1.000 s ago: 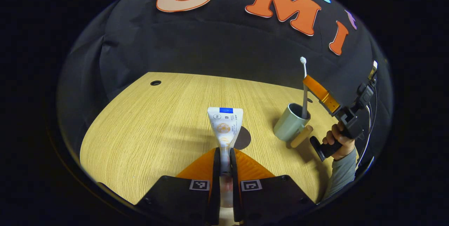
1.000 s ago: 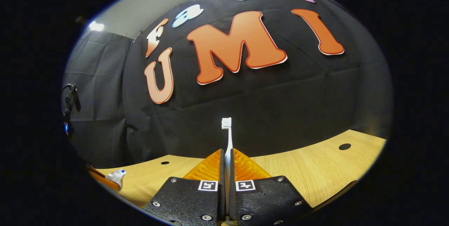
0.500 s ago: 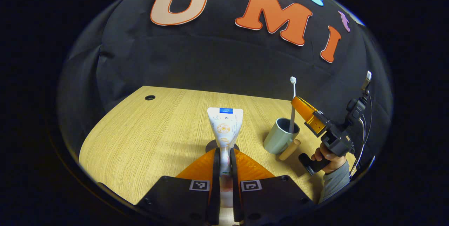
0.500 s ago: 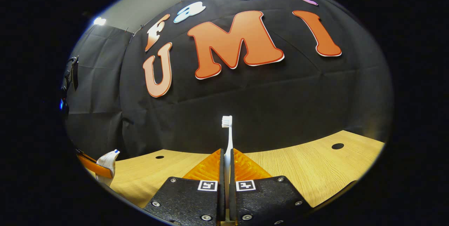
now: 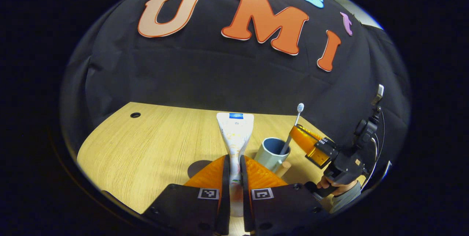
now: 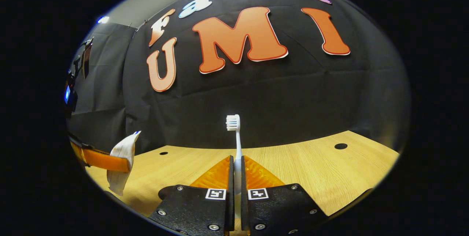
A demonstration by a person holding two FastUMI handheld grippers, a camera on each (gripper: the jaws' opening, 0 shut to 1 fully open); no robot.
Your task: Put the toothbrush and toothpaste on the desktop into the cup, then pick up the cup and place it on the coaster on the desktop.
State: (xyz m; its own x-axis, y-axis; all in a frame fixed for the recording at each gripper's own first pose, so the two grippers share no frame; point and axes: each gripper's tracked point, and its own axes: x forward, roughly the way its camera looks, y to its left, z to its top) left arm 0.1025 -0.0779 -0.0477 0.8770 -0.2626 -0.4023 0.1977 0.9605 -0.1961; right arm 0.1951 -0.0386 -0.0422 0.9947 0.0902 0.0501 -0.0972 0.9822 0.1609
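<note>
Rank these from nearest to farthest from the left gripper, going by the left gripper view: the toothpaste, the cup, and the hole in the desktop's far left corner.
1. Toothpaste: clamped between the left gripper's own fingers, dead centre.
2. Cup: just ahead to the right, toothbrush handle inside it.
3. Hole: far back on the left of the desktop.

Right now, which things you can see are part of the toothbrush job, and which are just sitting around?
Part of the job:
toothbrush, its lower end in the cup
toothpaste
coaster
left gripper
right gripper

Just there:
desktop
its cable hole
</note>
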